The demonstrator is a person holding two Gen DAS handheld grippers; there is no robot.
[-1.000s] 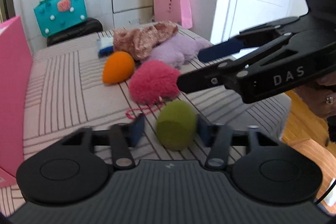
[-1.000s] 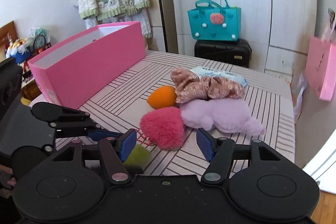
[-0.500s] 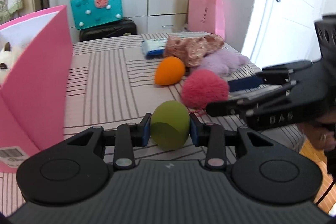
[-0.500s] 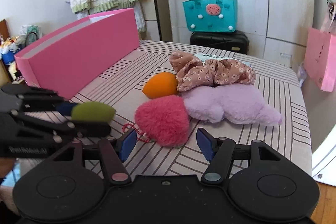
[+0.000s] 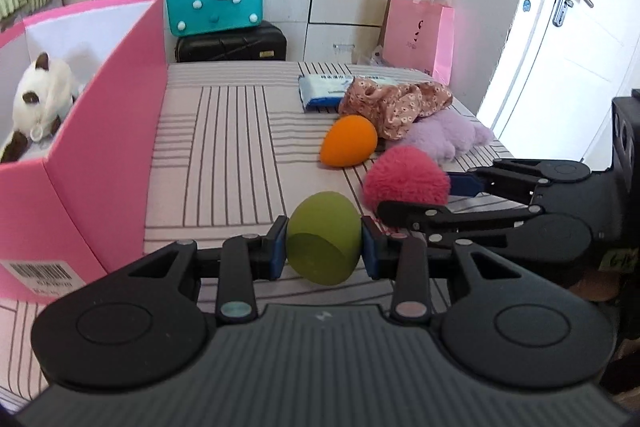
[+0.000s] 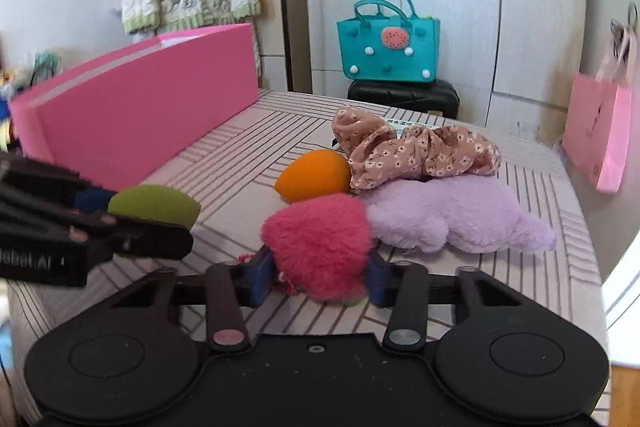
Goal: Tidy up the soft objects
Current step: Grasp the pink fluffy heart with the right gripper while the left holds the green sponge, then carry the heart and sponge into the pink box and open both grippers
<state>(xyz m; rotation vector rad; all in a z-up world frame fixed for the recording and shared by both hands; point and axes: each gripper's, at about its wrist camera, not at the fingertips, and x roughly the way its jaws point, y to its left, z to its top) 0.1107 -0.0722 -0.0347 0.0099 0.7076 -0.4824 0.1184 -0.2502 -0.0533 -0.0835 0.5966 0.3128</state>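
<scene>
My left gripper is shut on a green egg-shaped sponge and holds it above the striped table; the sponge also shows in the right wrist view. My right gripper has its jaws around a fluffy pink heart, pads touching its sides; the heart also shows in the left wrist view. An orange sponge, a floral scrunchie and a lilac plush lie behind it. A pink box at the left holds a white plush cat.
A blue-and-white tissue pack lies behind the scrunchie. A teal bag on a black case and a pink paper bag stand beyond the table. The table's right edge is close to the lilac plush.
My left gripper closed on the green sponge, lifted it and turned toward the pink box. My right gripper moved forward and closed in around the pink heart.
</scene>
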